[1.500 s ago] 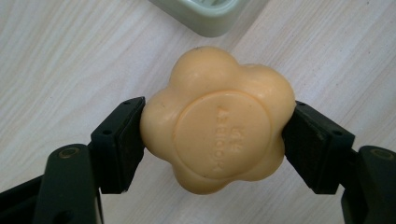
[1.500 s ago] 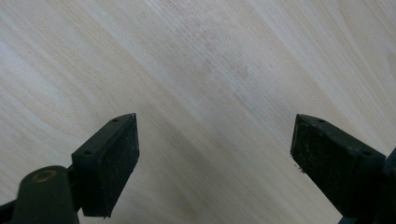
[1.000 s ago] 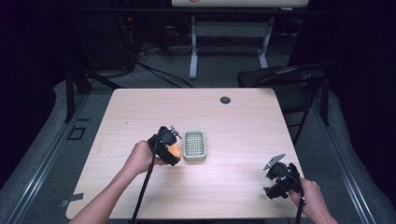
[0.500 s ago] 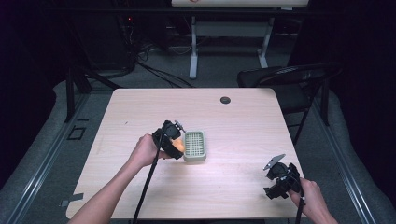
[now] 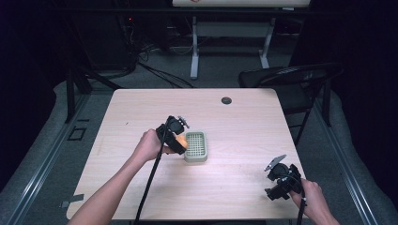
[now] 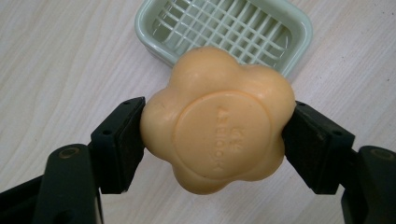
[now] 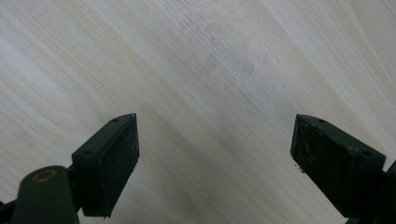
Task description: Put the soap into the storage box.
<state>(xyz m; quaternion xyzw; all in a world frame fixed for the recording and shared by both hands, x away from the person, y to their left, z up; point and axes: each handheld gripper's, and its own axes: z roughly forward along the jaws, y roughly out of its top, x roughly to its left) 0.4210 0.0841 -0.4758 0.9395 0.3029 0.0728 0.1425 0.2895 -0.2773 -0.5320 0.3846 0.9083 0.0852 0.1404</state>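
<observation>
Over the last second the left gripper (image 5: 180, 140) has edged forward toward the table's far edge, its jaws clamped on the flower-shaped orange soap (image 6: 215, 119), which now hangs at the left rim of the green soap dish (image 5: 196, 146); placing it there looks likely. The soap's embossed lettering is unreadable. Near the table's (image 5: 244, 122) front right corner, the right gripper (image 7: 215, 158) hovers, jaws apart and empty.
</observation>
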